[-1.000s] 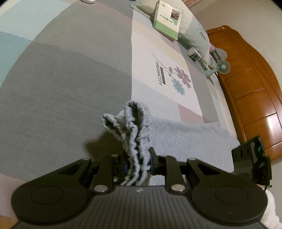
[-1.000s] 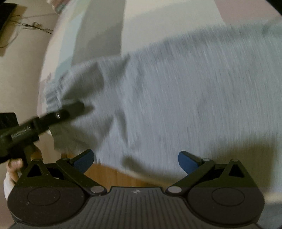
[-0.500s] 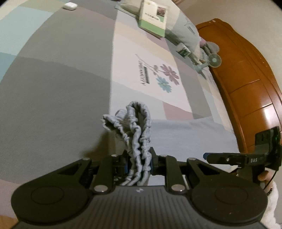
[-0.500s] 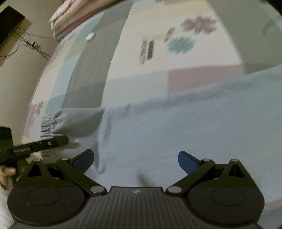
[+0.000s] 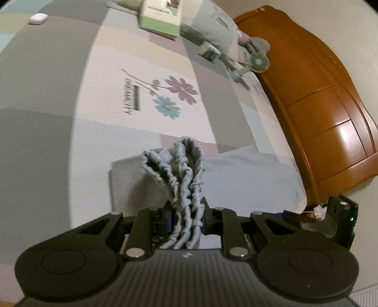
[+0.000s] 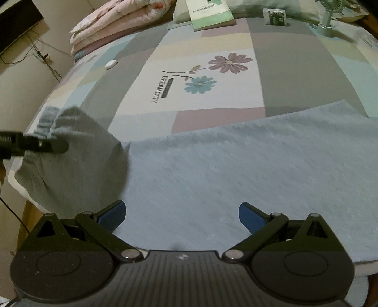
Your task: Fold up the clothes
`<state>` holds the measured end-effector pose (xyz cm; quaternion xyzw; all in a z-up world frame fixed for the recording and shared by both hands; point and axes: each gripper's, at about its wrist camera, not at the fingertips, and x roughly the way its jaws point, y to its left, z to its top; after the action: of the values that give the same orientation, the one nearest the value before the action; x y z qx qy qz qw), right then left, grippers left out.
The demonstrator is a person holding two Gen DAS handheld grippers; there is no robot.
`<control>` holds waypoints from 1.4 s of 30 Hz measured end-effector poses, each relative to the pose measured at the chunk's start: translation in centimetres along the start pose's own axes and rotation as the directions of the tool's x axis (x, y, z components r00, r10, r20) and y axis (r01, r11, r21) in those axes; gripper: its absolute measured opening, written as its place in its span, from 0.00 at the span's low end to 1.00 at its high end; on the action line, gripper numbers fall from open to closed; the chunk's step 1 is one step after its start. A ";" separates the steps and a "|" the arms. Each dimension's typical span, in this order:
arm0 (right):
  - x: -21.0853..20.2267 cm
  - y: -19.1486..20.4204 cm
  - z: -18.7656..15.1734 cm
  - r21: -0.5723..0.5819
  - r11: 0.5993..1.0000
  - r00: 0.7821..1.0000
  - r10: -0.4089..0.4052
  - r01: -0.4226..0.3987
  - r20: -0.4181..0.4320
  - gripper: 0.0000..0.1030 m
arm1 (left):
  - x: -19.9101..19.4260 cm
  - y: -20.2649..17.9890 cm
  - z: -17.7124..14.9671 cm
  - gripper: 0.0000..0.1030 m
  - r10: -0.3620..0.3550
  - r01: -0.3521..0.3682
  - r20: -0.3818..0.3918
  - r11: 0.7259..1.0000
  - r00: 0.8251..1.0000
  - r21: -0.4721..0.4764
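Note:
A light grey-blue garment point(image 6: 236, 165) lies spread across the near part of the bed. Its gathered elastic waistband point(image 5: 186, 174) is bunched and pinched in my left gripper point(image 5: 186, 216), which is shut on it and holds that end lifted. In the right wrist view the left gripper point(image 6: 45, 145) shows at the far left with the raised, shadowed end of the garment point(image 6: 78, 160) hanging from it. My right gripper point(image 6: 182, 213) hovers open just above the flat cloth, nothing between its blue pads point(image 6: 113, 213).
The patchwork bedsheet point(image 6: 295, 70) has a flower print. At the far end lie a green-white box point(image 6: 210, 11), a small dark packet point(image 6: 276, 16), a desk fan point(image 6: 329, 14), pillows and a folded pink quilt point(image 6: 118, 21). A white case point(image 6: 111, 64) sits left. Wooden footboard point(image 5: 319, 106).
The left gripper has carried the waistband rightward over the garment. The right gripper has pulled back and tilted up, from close over the cloth to a view across the bed.

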<state>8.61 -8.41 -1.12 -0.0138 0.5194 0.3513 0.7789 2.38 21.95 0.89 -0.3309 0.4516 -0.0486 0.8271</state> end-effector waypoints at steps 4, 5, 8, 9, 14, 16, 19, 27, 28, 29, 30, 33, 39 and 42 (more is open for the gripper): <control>-0.6 -1.2 -0.7 -0.005 1.000 1.000 -0.006 0.006 0.011 1.00 | 2.8 -2.0 0.8 0.18 0.013 -0.013 -0.043 1.000 0.999 0.007; -0.8 -1.5 -0.9 -0.006 1.000 1.000 -0.008 0.008 0.014 1.00 | 3.5 -2.4 0.9 0.18 0.014 -0.013 -0.055 1.000 0.998 0.007; -1.5 -2.6 -1.4 0.010 1.000 0.999 -0.021 0.020 0.030 1.00 | 5.6 -3.3 1.2 0.18 0.012 -0.011 -0.089 1.000 0.996 0.008; -1.7 -3.0 -1.6 0.019 1.000 0.999 -0.026 0.025 0.037 1.00 | 6.4 -3.6 1.2 0.18 0.012 -0.011 -0.100 1.000 0.995 0.007; -2.6 -4.8 -2.3 0.060 0.997 0.997 -0.042 0.039 0.060 1.00 | 9.8 -4.5 1.2 0.18 0.012 -0.011 -0.147 1.000 0.989 0.009; -2.7 -5.2 -2.5 0.073 0.997 0.997 -0.040 0.035 0.063 1.00 | 10.9 -4.6 1.2 0.18 0.013 -0.013 -0.163 1.000 0.987 0.000; -2.6 -5.6 -2.5 0.090 0.995 0.997 -0.039 0.033 0.066 1.00 | 12.3 -4.6 1.2 0.18 0.018 -0.020 -0.180 1.000 0.984 -0.007; -2.0 -6.2 -2.8 0.110 0.993 0.998 -0.047 0.042 0.051 1.00 | 14.9 -4.0 1.0 0.23 0.009 -0.017 -0.210 0.999 0.978 -0.038; -2.0 -6.3 -2.8 0.112 0.993 0.998 -0.049 0.043 0.050 1.00 | 15.1 -3.9 0.9 0.29 0.002 -0.011 -0.213 0.999 0.977 -0.043; -2.0 -6.3 -2.9 0.115 0.992 0.998 -0.050 0.044 0.050 1.00 | 15.3 -3.9 0.9 0.31 -0.006 -0.005 -0.217 0.999 0.976 -0.047; -2.0 -6.4 -2.9 0.118 0.992 0.997 -0.050 0.044 0.050 1.00 | 15.3 -4.0 0.9 0.35 -0.018 0.008 -0.220 0.999 0.975 -0.046; -2.1 -6.6 -3.0 0.127 0.991 0.997 -0.053 0.046 0.052 1.00 | 15.2 -4.6 0.8 0.40 -0.046 0.039 -0.218 0.999 0.975 -0.034; -2.2 -7.1 -3.2 0.147 0.988 0.997 -0.058 0.049 0.057 1.00 | 13.7 -6.9 0.8 0.49 -0.110 0.119 -0.201 0.992 0.973 0.032; -2.5 -7.5 -3.4 0.157 0.986 0.996 -0.059 0.048 0.066 1.00 | 12.5 -7.7 0.9 0.54 -0.141 0.155 -0.176 0.986 0.974 0.067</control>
<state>9.57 -16.66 -3.18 0.0454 0.5169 0.2891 0.8045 12.05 11.71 -3.17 -0.3246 0.4924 -0.1566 0.7922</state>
